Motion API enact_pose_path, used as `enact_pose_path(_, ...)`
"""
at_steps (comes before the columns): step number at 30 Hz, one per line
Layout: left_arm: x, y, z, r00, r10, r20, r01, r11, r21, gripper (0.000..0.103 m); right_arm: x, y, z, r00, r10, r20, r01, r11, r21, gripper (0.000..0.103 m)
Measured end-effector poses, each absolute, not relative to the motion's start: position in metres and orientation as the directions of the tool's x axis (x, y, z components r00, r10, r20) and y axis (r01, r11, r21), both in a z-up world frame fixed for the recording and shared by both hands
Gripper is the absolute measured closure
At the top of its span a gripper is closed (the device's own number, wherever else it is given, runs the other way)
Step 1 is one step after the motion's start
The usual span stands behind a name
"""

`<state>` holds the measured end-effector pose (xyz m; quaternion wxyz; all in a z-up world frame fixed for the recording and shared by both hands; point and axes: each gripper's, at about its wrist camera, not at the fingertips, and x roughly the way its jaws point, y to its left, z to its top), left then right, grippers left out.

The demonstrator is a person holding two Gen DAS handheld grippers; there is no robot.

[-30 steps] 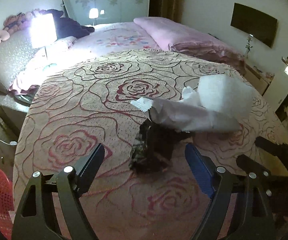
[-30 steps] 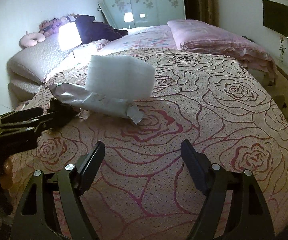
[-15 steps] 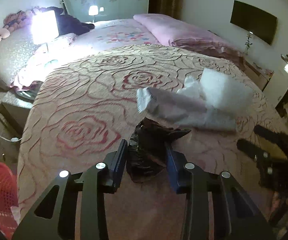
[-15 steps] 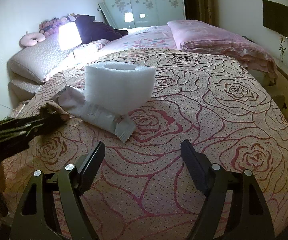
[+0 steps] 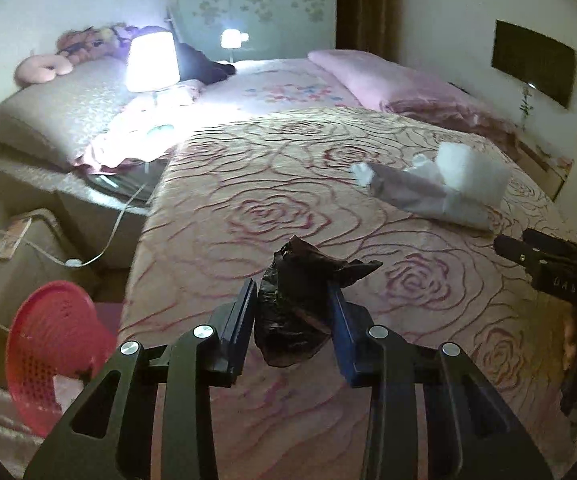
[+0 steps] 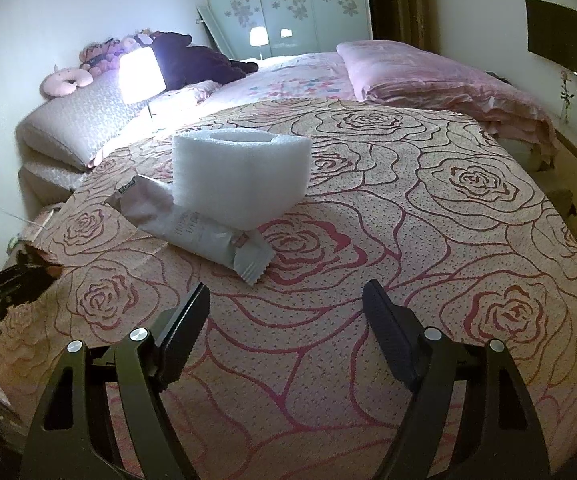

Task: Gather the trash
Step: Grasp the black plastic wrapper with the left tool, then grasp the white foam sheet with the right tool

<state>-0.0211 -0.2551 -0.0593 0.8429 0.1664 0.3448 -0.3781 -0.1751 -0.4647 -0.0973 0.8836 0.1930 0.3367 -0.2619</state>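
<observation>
My left gripper is shut on a crumpled dark plastic wrapper and holds it above the rose-patterned bedspread. A grey snack packet and a white foam block lie on the bed to the far right. In the right wrist view the foam block rests on the grey packet, just ahead of my open, empty right gripper. The left gripper shows at that view's left edge.
A red mesh basket stands on the floor left of the bed. A lit lamp, pillows and soft toys sit at the bed's head. A cord hangs by the bedside. My right gripper shows at right.
My left gripper closed on the dark wrapper and lifted it back and leftward, away from the packet and foam. The right gripper stayed open, edging slightly closer to the packet.
</observation>
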Motion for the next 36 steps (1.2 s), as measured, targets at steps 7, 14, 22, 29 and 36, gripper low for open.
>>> enact_pose_path(7, -0.012, -0.224, -0.058, 0.519, -0.496, -0.696, 0.7, 0.714, 0.013, 0.069, -0.164, -0.461, -0.079, 0.669, -0.31, -0.675, 0.568, 0.799, 0.197, 0.013)
enact_pose_path(14, -0.005, -0.22, -0.054, 0.528, -0.499, -0.687, 0.687, 0.727, 0.0, 0.069, -0.136, -0.478, -0.06, 0.677, -0.327, -0.659, 0.592, 0.774, 0.224, 0.007)
enact_pose_path(22, -0.005, -0.218, -0.053, 0.542, -0.488, -0.684, 0.677, 0.736, 0.011, 0.069, -0.108, -0.488, -0.066, 0.655, -0.31, -0.689, 0.613, 0.752, 0.244, 0.007)
enact_pose_path(29, -0.006, -0.217, -0.054, 0.547, -0.479, -0.686, 0.671, 0.742, 0.017, 0.069, -0.099, -0.486, -0.072, 0.619, -0.334, -0.711, 0.626, 0.757, 0.189, 0.024)
enact_pose_path(36, -0.005, -0.215, -0.053, 0.553, -0.475, -0.685, 0.667, 0.745, 0.022, 0.069, -0.107, -0.479, -0.066, 0.629, -0.346, -0.696, 0.613, 0.772, 0.17, 0.03)
